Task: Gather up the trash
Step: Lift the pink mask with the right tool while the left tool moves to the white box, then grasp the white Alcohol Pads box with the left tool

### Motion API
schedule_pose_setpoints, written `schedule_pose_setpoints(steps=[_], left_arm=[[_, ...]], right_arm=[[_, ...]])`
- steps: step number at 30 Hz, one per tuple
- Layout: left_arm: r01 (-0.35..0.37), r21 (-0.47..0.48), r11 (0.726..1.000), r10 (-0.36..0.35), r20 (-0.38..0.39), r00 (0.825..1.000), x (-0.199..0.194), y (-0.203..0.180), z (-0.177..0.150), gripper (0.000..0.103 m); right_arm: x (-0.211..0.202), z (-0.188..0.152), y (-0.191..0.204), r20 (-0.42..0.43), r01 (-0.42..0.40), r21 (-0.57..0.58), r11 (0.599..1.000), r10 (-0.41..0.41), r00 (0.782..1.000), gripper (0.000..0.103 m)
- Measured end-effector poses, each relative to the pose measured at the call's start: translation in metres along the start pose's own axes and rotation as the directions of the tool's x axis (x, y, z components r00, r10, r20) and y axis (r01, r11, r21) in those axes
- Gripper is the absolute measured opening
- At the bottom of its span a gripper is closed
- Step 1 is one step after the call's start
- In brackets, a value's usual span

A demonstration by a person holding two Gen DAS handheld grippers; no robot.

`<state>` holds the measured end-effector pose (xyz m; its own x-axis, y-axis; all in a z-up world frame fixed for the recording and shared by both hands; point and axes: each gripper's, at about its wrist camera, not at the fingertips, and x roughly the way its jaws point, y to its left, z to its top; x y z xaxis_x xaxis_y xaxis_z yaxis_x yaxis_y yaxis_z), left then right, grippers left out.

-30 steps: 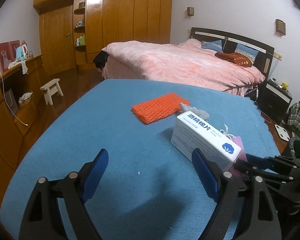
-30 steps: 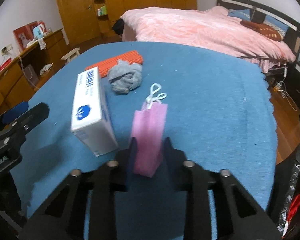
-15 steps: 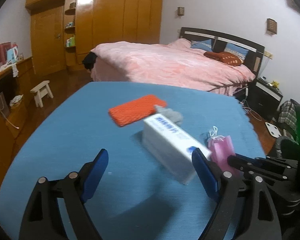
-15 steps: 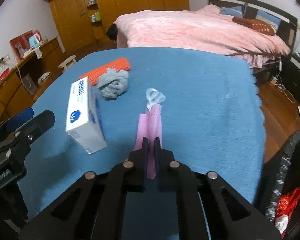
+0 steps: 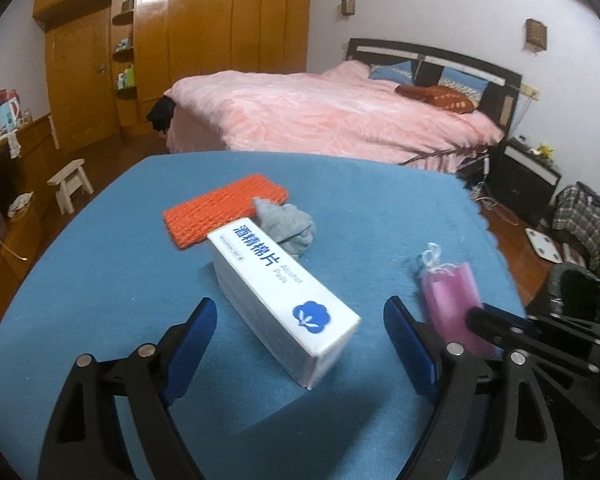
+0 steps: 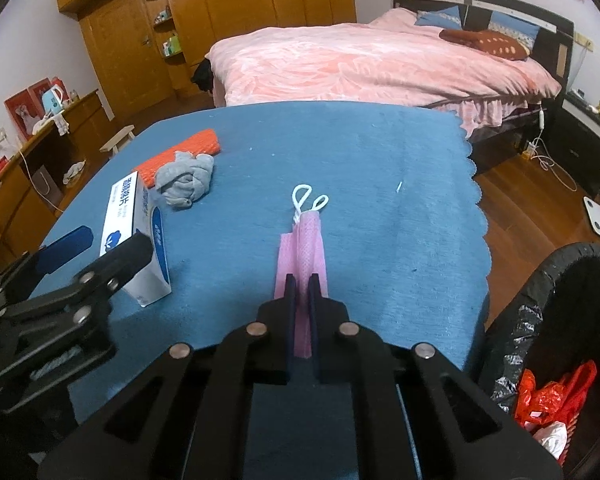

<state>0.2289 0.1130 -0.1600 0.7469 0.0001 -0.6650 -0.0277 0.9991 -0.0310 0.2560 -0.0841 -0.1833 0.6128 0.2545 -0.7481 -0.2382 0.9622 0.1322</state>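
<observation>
Pinching the pink mask [image 6: 302,256] between its closed fingers, the right gripper [image 6: 302,280] holds it over the blue table [image 6: 400,200]; the left gripper [image 5: 300,328] gapes around the white box [image 5: 280,292].

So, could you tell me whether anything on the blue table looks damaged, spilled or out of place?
Nothing looks spilled or damaged. The alcohol pads box lies intact, the grey cloth sits crumpled against the orange mat, and the pink mask is pinched in the right gripper.

A bed [image 5: 340,116] with a pink cover stands at twelve o'clock, a wooden wardrobe [image 5: 204,40] at eleven, a small white stool [image 5: 70,184] at nine, and a black nightstand [image 5: 528,180] at two.
</observation>
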Motion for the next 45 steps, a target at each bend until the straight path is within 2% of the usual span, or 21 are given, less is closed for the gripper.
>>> schedule_pose_setpoints(steps=[13, 17, 23, 25, 27, 29, 30, 32, 34, 35, 36, 40, 41, 45], left_arm=[[-0.074, -0.021, 0.997, 0.074, -0.031, 0.997, -0.01, 0.044, -0.014, 0.084], [-0.062, -0.04, 0.997, 0.061, -0.033, 0.998, -0.012, 0.052, -0.014, 0.084], [-0.035, -0.04, 0.999, 0.035, -0.024, 0.999, -0.002, 0.041, -0.006, 0.084], [-0.034, -0.037, 0.999, 0.033, -0.025, 0.999, 0.002, 0.037, -0.002, 0.083], [-0.03, -0.035, 0.999, 0.029, -0.034, 0.999, 0.008, 0.037, 0.0, 0.078], [-0.018, -0.037, 0.999, 0.016, -0.051, 0.999, 0.013, 0.038, 0.001, 0.064], [-0.01, -0.047, 0.999, 0.007, -0.066, 0.998, 0.017, 0.041, 0.001, 0.061], [0.017, -0.068, 0.998, -0.022, -0.08, 0.997, 0.019, 0.045, 0.0, 0.045], [0.016, -0.072, 0.997, -0.022, -0.081, 0.996, 0.019, 0.048, -0.001, 0.039], [0.012, -0.066, 0.998, -0.017, -0.079, 0.997, 0.018, 0.049, -0.001, 0.032], [0.015, -0.061, 0.998, -0.02, -0.08, 0.997, 0.017, 0.049, -0.001, 0.03], [0.014, -0.049, 0.999, -0.018, -0.075, 0.997, 0.01, 0.05, -0.005, 0.03], [0.012, -0.048, 0.999, -0.016, -0.074, 0.997, 0.009, 0.051, -0.006, 0.03], [0.003, -0.045, 0.999, -0.007, -0.082, 0.997, 0.013, 0.049, -0.009, 0.03]], right_arm=[[0.001, -0.001, 0.004, 0.001, -0.006, -0.006, 1.0, 0.006, 1.0, 0.006], [0.001, 0.001, 0.007, 0.002, -0.005, -0.015, 1.0, 0.005, 1.0, 0.006], [-0.002, 0.003, 0.009, 0.012, -0.011, -0.029, 1.0, 0.011, 1.0, 0.013], [-0.003, 0.003, 0.009, 0.016, -0.01, -0.027, 1.0, 0.011, 1.0, 0.023], [-0.003, 0.003, 0.007, 0.021, -0.012, -0.023, 1.0, 0.012, 1.0, 0.032], [-0.003, 0.003, 0.006, 0.023, -0.008, -0.024, 1.0, 0.009, 1.0, 0.042], [-0.002, 0.002, 0.007, 0.024, -0.003, -0.023, 1.0, 0.004, 1.0, 0.049], [-0.001, 0.002, 0.006, 0.027, -0.002, -0.019, 1.0, 0.002, 1.0, 0.053], [0.001, 0.001, 0.007, 0.022, 0.013, -0.018, 1.0, -0.013, 1.0, 0.06], [0.003, 0.001, 0.008, 0.013, 0.025, -0.019, 1.0, -0.025, 1.0, 0.06], [0.005, 0.001, 0.008, 0.007, 0.028, -0.018, 0.999, -0.028, 1.0, 0.06], [0.009, 0.0, 0.007, -0.01, 0.03, -0.013, 0.999, -0.03, 0.999, 0.058], [0.011, -0.001, 0.007, -0.015, 0.031, -0.013, 0.999, -0.032, 0.999, 0.055], [0.018, -0.003, 0.007, -0.043, 0.027, -0.013, 1.0, -0.028, 0.999, 0.035]])
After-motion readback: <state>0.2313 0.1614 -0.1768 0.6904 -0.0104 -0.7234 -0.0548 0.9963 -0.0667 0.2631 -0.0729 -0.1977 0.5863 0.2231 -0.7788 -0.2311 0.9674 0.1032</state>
